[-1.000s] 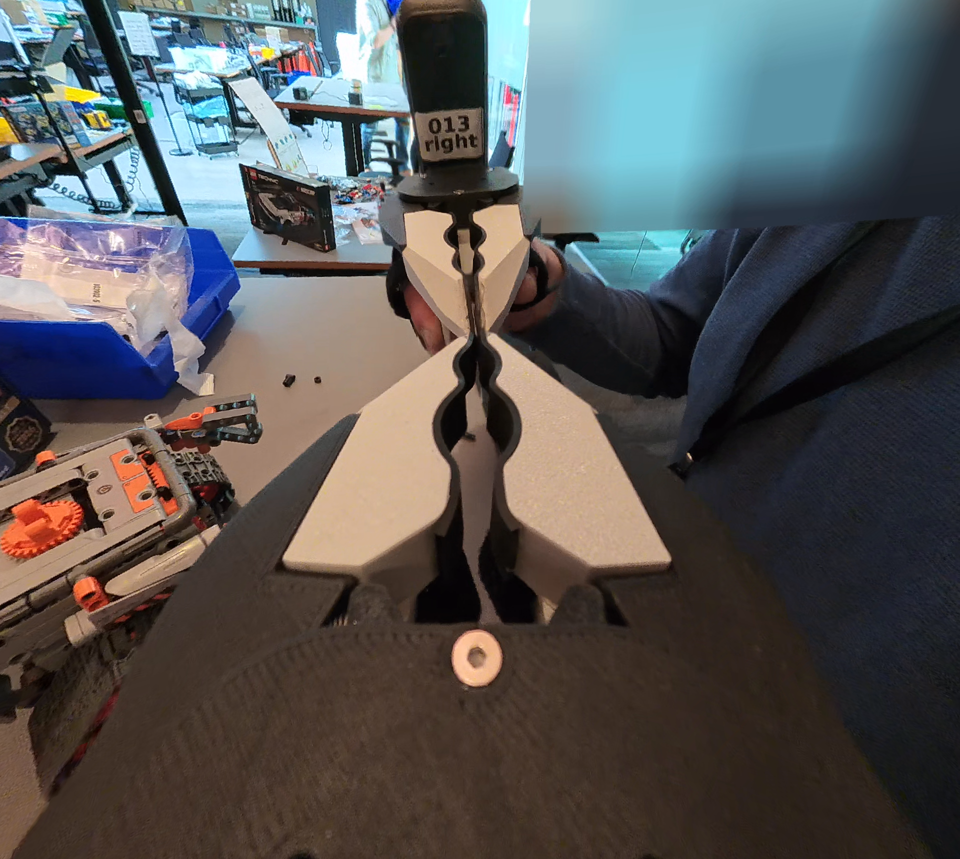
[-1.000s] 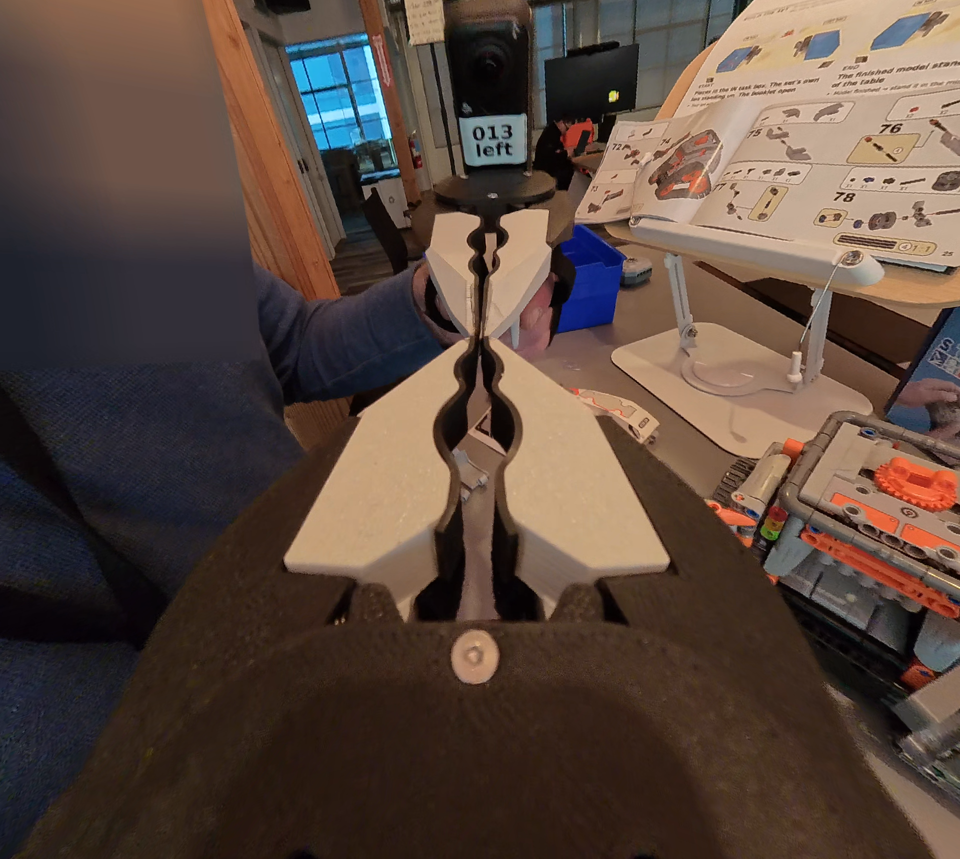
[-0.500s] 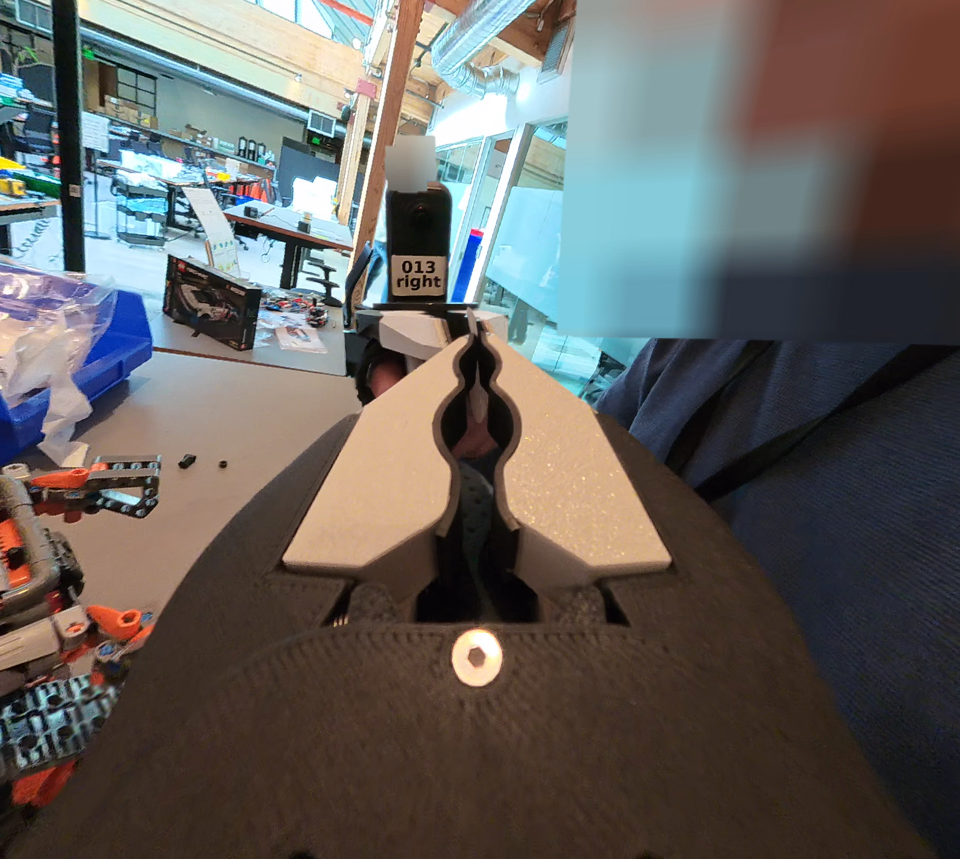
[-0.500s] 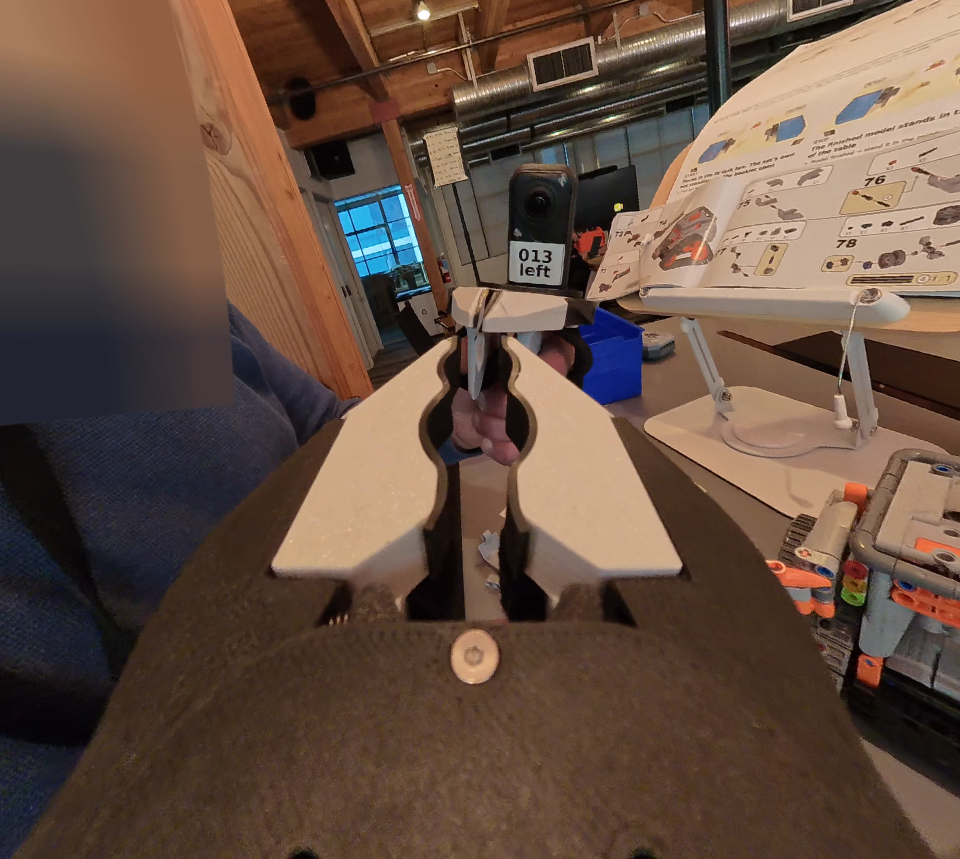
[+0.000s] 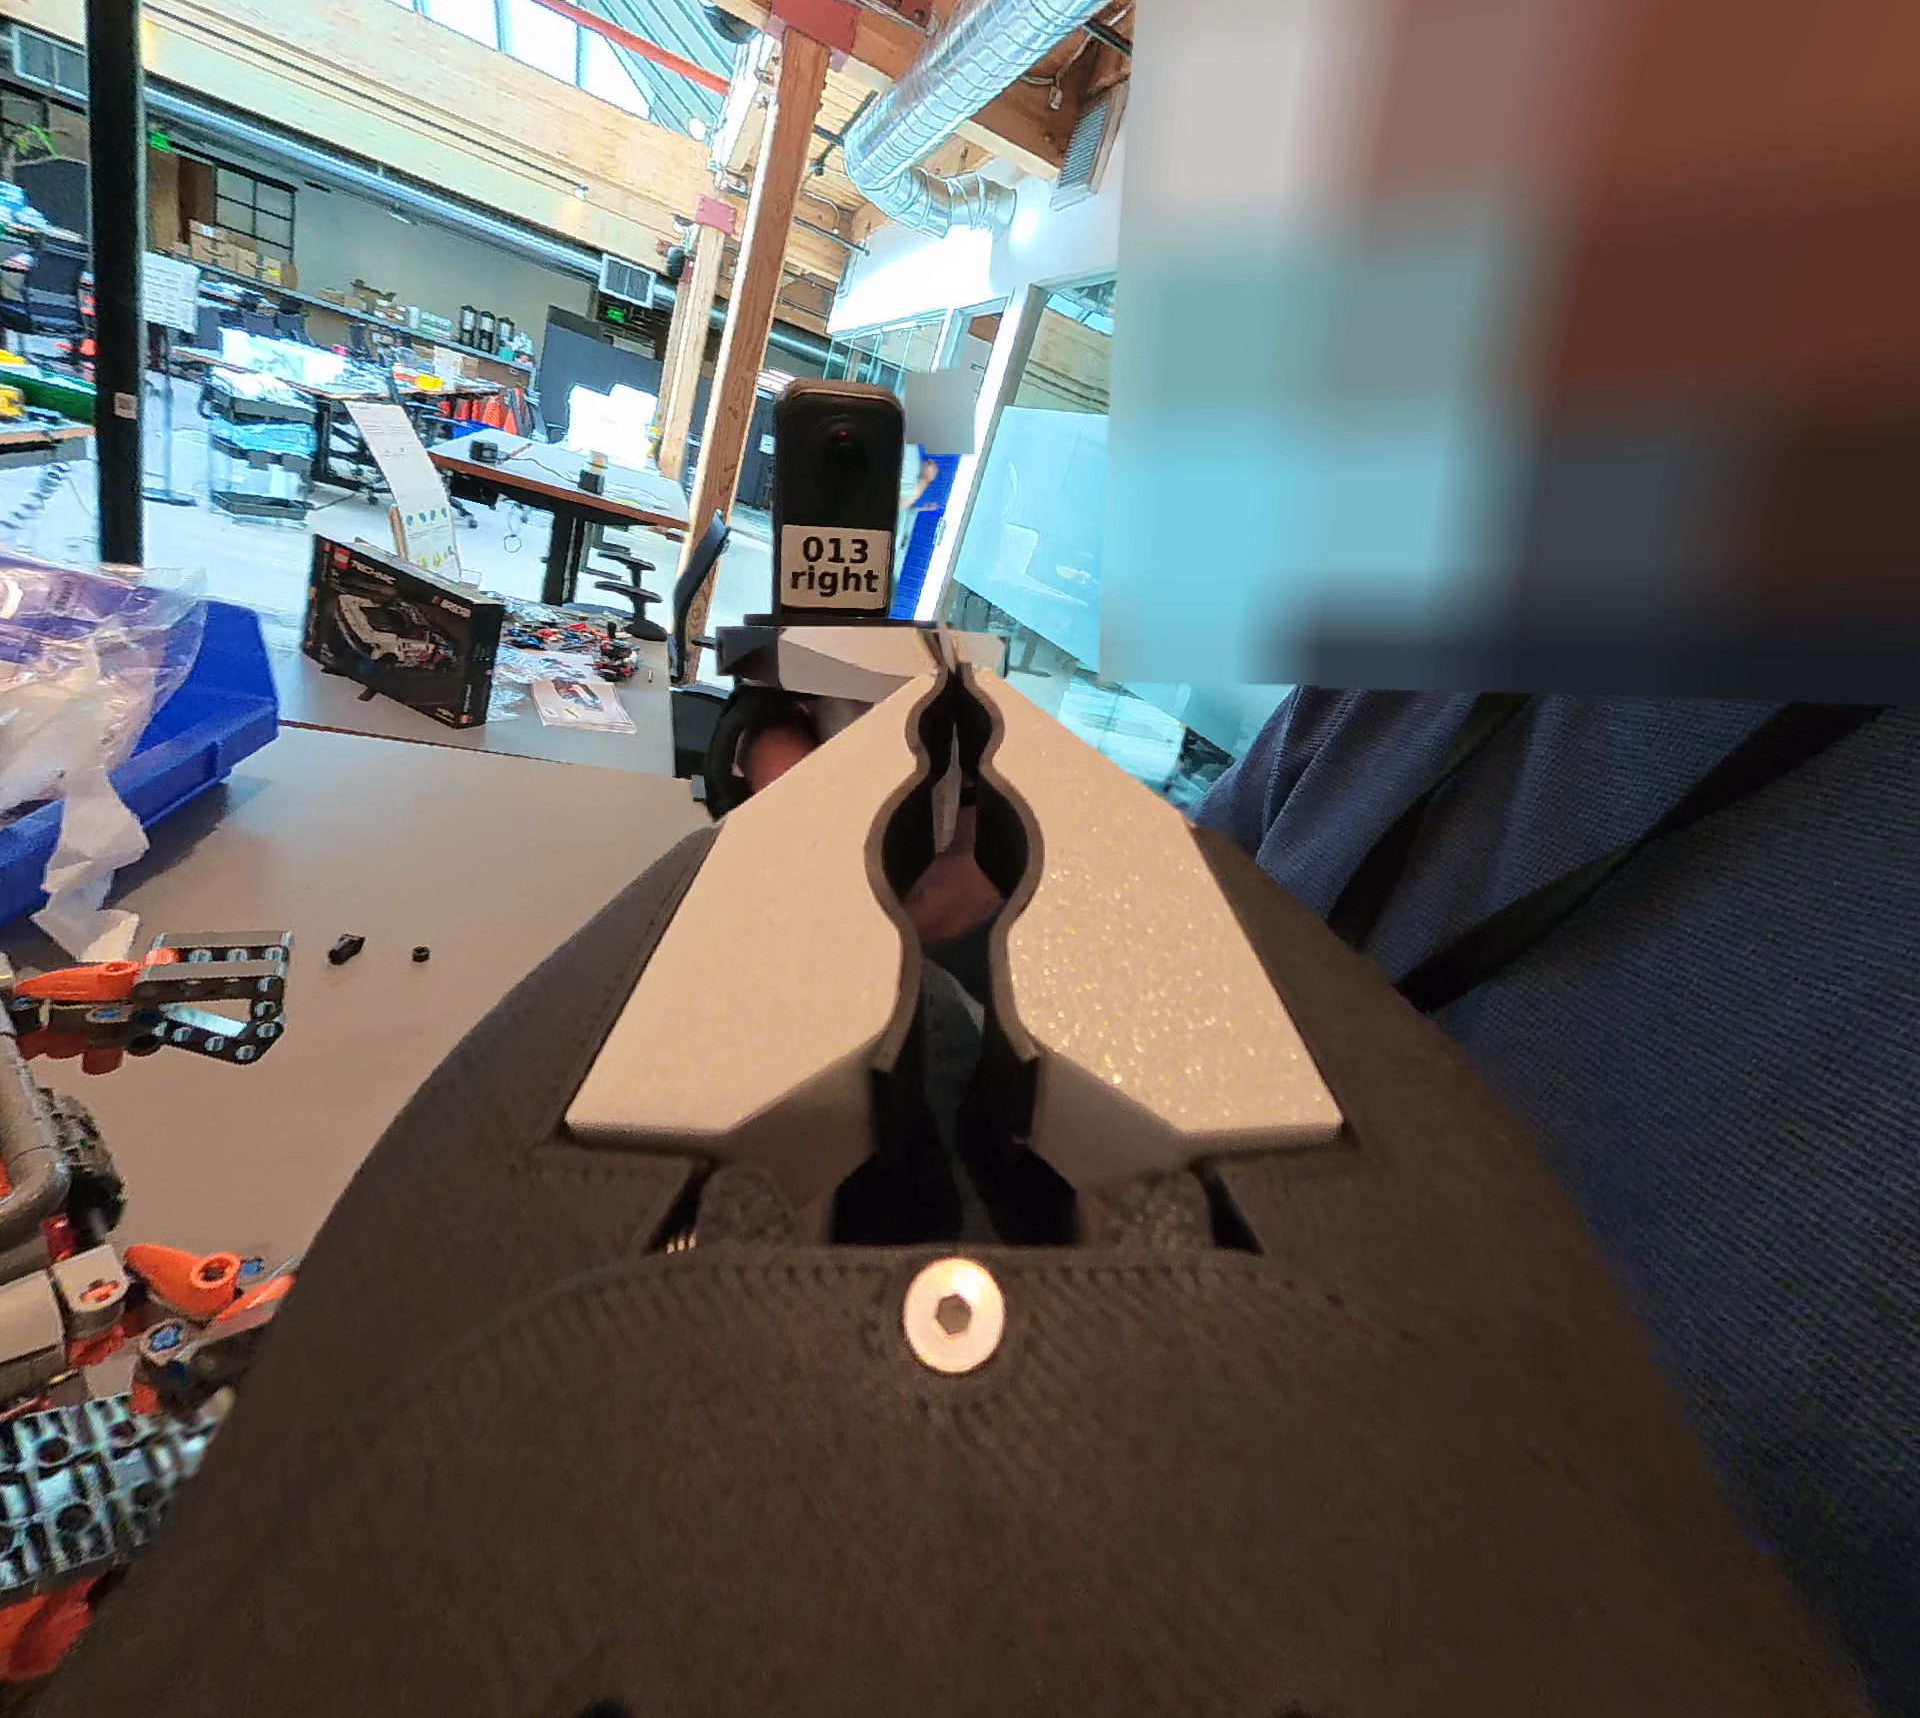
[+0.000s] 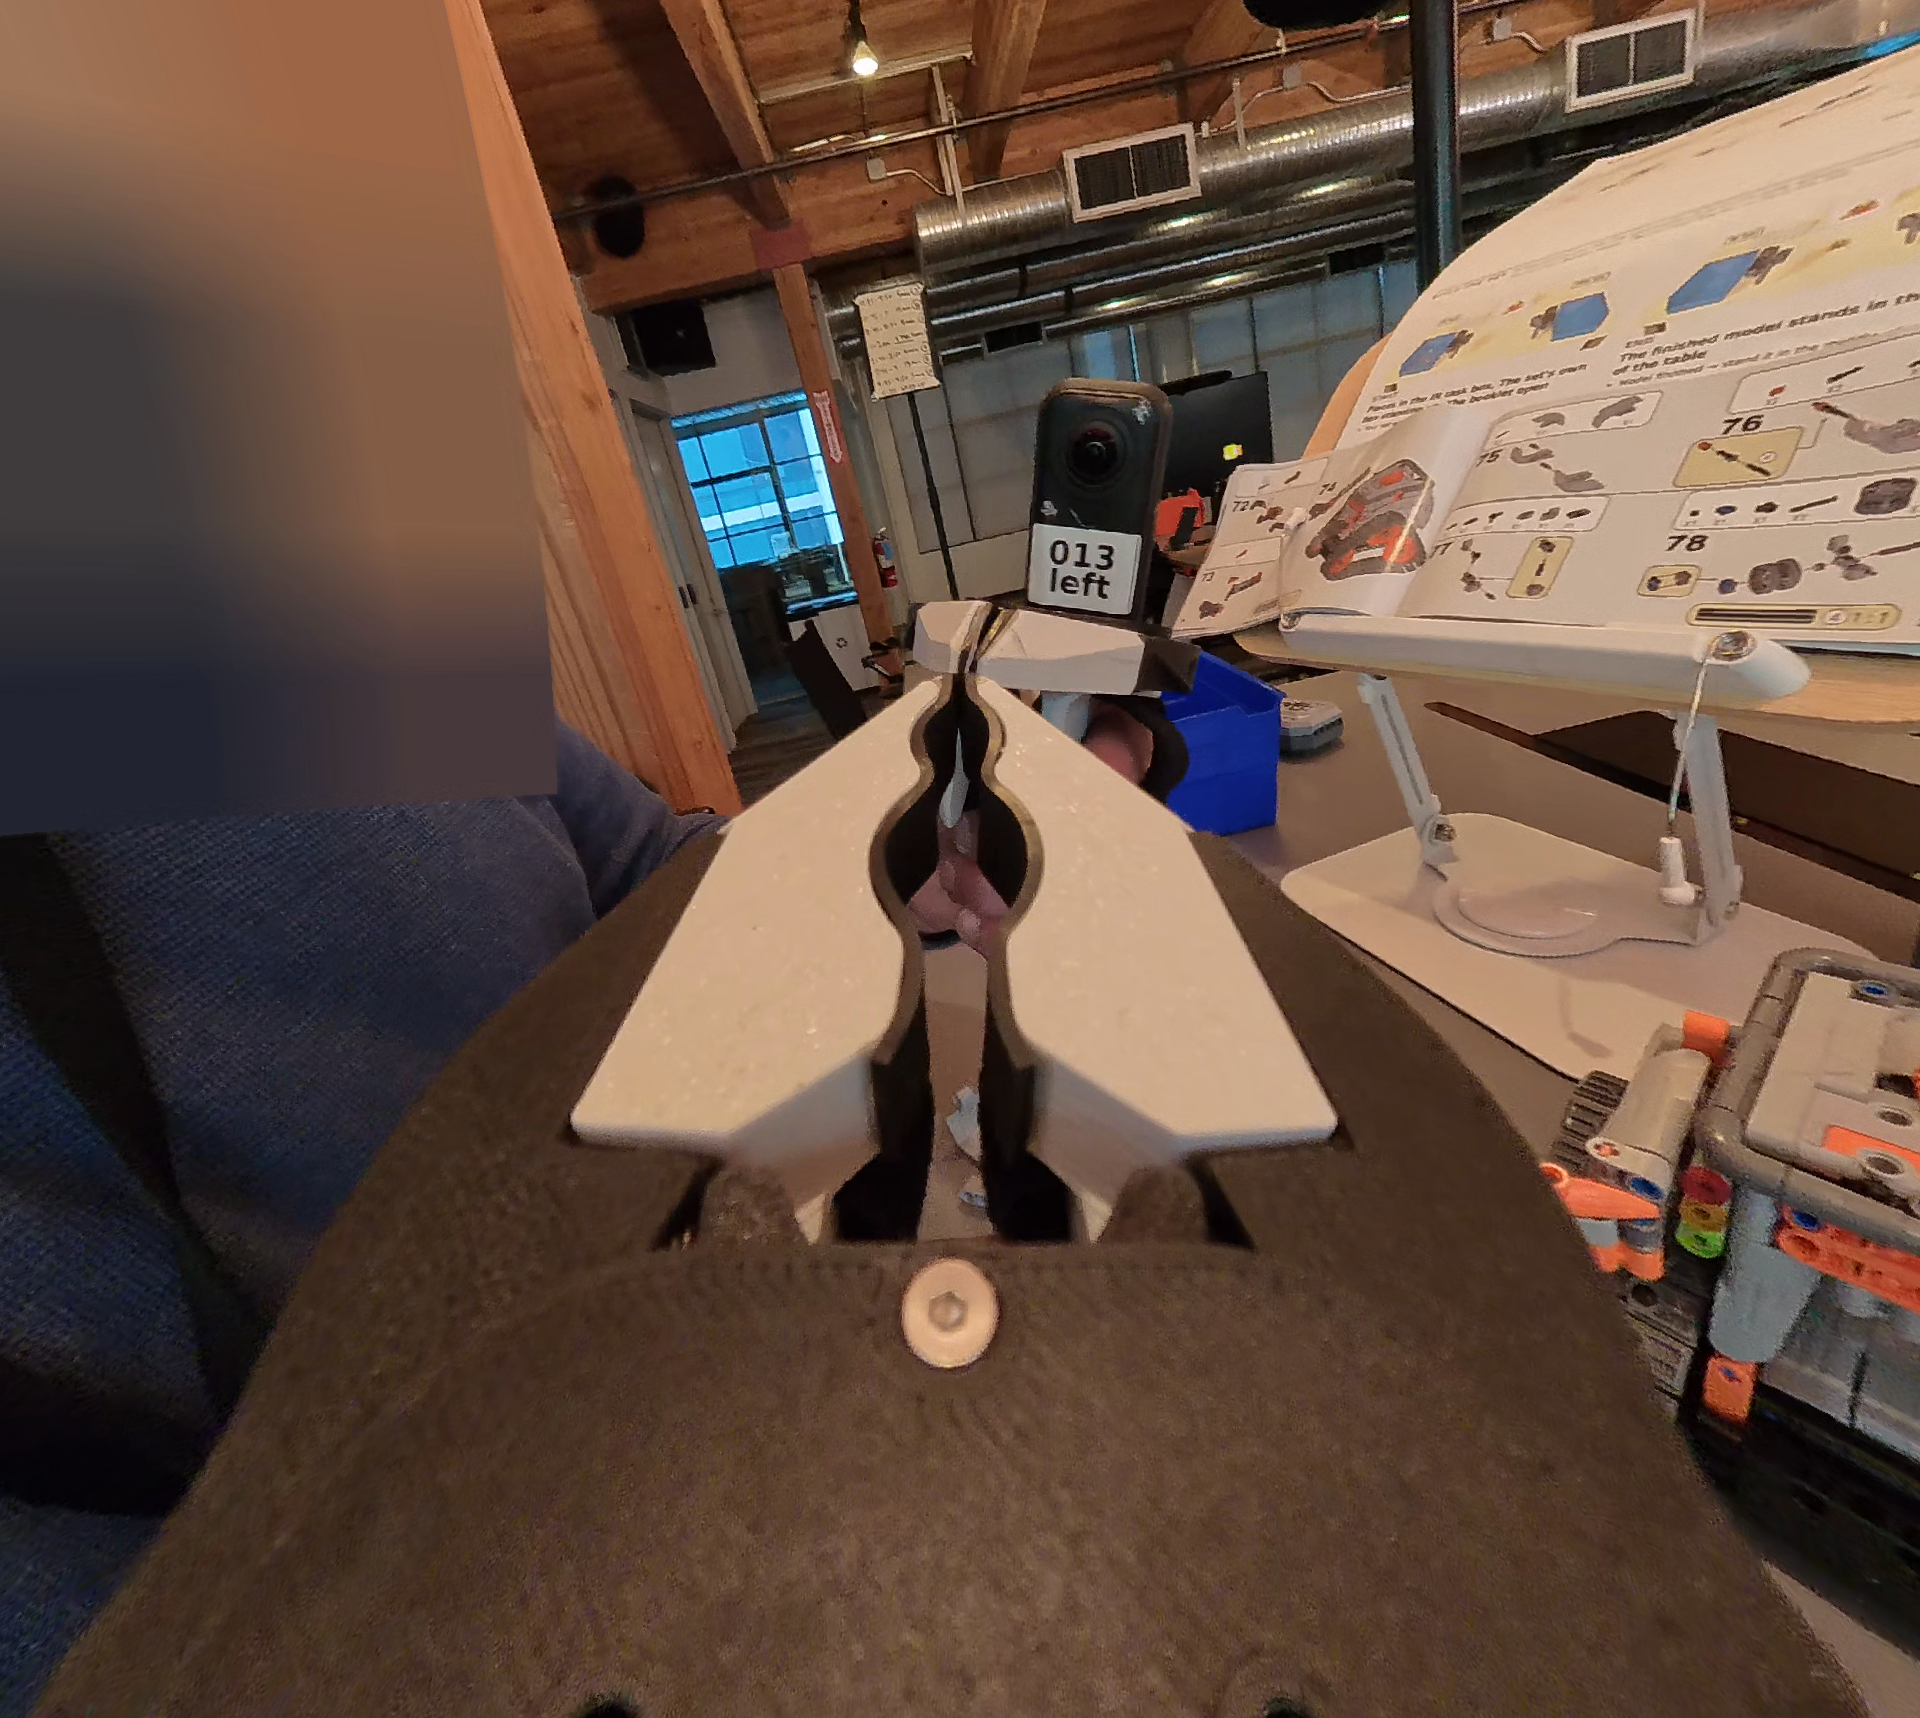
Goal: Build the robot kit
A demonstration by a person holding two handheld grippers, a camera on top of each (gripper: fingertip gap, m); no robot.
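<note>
My left gripper [image 5: 951, 679] and my right gripper [image 6: 961, 681] are held up off the table and point at each other, tip to tip. Both have their white fingers closed, and I see nothing held between them. In the left wrist view the right gripper [image 5: 831, 660] with its black camera sits just beyond my tips. In the right wrist view the left gripper [image 6: 1039, 650] does the same. A hand shows through each finger gap. A grey and orange brick model [image 5: 62, 1253] stands on the table below; it also shows in the right wrist view [image 6: 1818, 1149].
A person in a blue sweater [image 5: 1662, 1045] is close by. A blue bin [image 5: 197, 733] with plastic bags, a loose black and orange beam assembly [image 5: 187, 982] and two small black pieces [image 5: 346, 946] lie on the grey table. An open instruction booklet [image 6: 1610, 473] rests on a white stand [image 6: 1455, 920]. Left and right tips are no more than a few centimetres apart.
Both grippers have risen and tilted upward, so the views now show ceiling instead of table. They stay tip to tip. The right jaws, slightly apart half a second ago, have closed.
</note>
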